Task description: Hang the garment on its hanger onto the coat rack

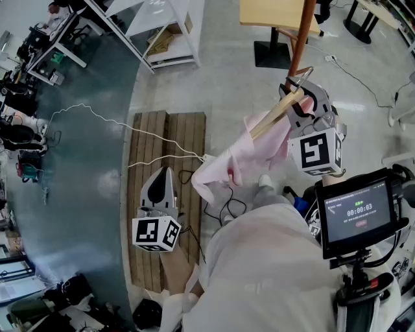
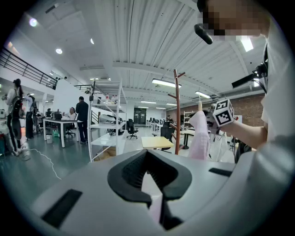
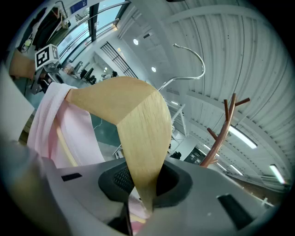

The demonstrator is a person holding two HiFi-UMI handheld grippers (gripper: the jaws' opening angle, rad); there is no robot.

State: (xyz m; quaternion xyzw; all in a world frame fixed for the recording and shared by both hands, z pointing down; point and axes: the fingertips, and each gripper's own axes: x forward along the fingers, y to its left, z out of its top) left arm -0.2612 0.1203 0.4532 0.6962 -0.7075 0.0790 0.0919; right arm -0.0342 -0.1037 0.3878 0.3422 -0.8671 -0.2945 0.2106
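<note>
My right gripper (image 1: pixel 302 98) is shut on one arm of a wooden hanger (image 1: pixel 276 113), held up high beside the brown coat rack pole (image 1: pixel 300 37). A pink garment (image 1: pixel 228 163) drapes from the hanger down to the left. In the right gripper view the hanger's wood (image 3: pixel 134 120) is clamped between the jaws of the right gripper (image 3: pixel 140 196). Its metal hook (image 3: pixel 195 59) stands free in the air, left of the rack's pegs (image 3: pixel 227 120). My left gripper (image 1: pixel 160 174) hangs low over the floor, shut and empty. In its own view the left gripper (image 2: pixel 155 186) faces the coat rack (image 2: pixel 177 110) and the garment (image 2: pixel 201 136).
A wooden pallet (image 1: pixel 150 139) lies on the floor under the left gripper, with white and black cables (image 1: pixel 97 117) across it. A white shelf unit (image 1: pixel 170 29) and a yellow table (image 1: pixel 269 13) stand beyond. A timer screen (image 1: pixel 358 211) sits at my right. People stand at desks (image 2: pixel 55 122) far off.
</note>
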